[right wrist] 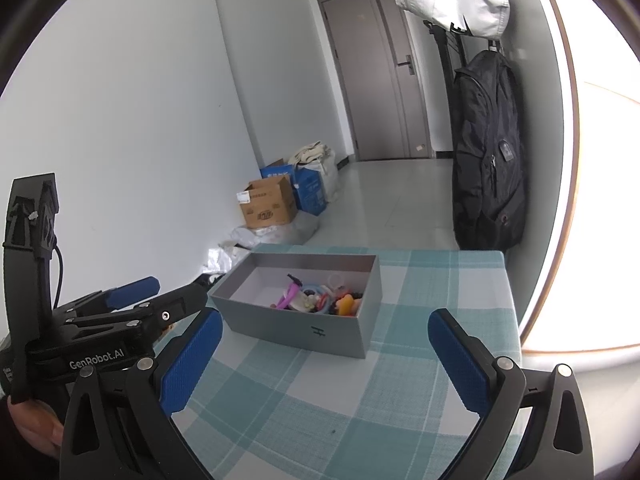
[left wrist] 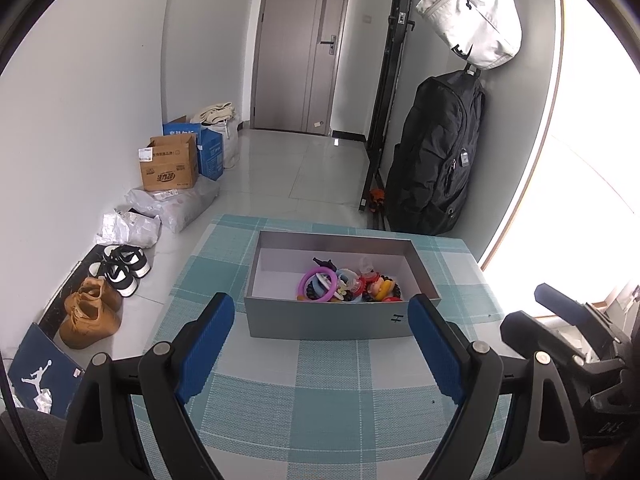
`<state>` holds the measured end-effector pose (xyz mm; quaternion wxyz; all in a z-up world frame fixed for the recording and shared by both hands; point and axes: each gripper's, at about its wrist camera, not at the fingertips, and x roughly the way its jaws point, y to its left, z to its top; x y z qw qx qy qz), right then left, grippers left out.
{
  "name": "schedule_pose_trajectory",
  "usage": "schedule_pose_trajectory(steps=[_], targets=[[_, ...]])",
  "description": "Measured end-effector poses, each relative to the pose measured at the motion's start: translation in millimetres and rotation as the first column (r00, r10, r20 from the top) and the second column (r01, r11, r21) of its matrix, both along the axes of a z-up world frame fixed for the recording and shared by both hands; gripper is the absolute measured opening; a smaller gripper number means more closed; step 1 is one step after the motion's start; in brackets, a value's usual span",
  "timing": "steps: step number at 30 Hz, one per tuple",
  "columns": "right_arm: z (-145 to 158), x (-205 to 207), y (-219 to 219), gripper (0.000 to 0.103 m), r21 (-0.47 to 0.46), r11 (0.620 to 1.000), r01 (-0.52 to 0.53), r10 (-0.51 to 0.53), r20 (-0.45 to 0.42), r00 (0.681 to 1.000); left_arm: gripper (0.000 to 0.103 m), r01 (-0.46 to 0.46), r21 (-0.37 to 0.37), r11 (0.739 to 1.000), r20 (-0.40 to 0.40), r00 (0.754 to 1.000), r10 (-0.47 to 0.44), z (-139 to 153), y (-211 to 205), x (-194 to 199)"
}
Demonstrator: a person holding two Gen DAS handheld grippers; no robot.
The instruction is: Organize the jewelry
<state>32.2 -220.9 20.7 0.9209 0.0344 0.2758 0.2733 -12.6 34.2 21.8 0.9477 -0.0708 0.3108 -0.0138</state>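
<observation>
A grey open box [left wrist: 320, 322] stands on the teal checked tablecloth [left wrist: 332, 396]. Inside, at its right end, lies a heap of colourful bracelets and rings [left wrist: 348, 286], among them a purple ring [left wrist: 316, 280]. My left gripper [left wrist: 322, 338] is open and empty, just in front of the box. In the right wrist view the box [right wrist: 296, 326] sits ahead with the jewelry heap [right wrist: 320, 298] inside. My right gripper [right wrist: 324, 354] is open and empty, short of the box. The left gripper [right wrist: 120, 312] shows at its left.
Shoes [left wrist: 120, 270], cardboard boxes [left wrist: 170, 166] and plastic bags [left wrist: 168, 206] line the floor at the left wall. A black backpack [left wrist: 438, 160] and a white bag [left wrist: 474, 12] hang at the right. A door [left wrist: 300, 44] is at the back.
</observation>
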Motion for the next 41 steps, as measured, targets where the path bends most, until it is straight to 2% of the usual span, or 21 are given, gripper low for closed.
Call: schedule_pose_trajectory(steps=[37, 41], targets=[[-3.1, -2.0, 2.2, 0.103, -0.007, 1.000, 0.002, -0.002, -0.002, 1.000, 0.086, -0.017, -0.009, 1.000, -0.004, 1.000, 0.017, -1.0, 0.2, 0.7], [-2.2, -1.9, 2.7, 0.103, -0.006, 1.000, -0.001, 0.001, 0.003, 1.000, 0.086, -0.012, -0.006, 1.000, 0.050, 0.999, 0.013, 4.0, -0.6, -5.5]])
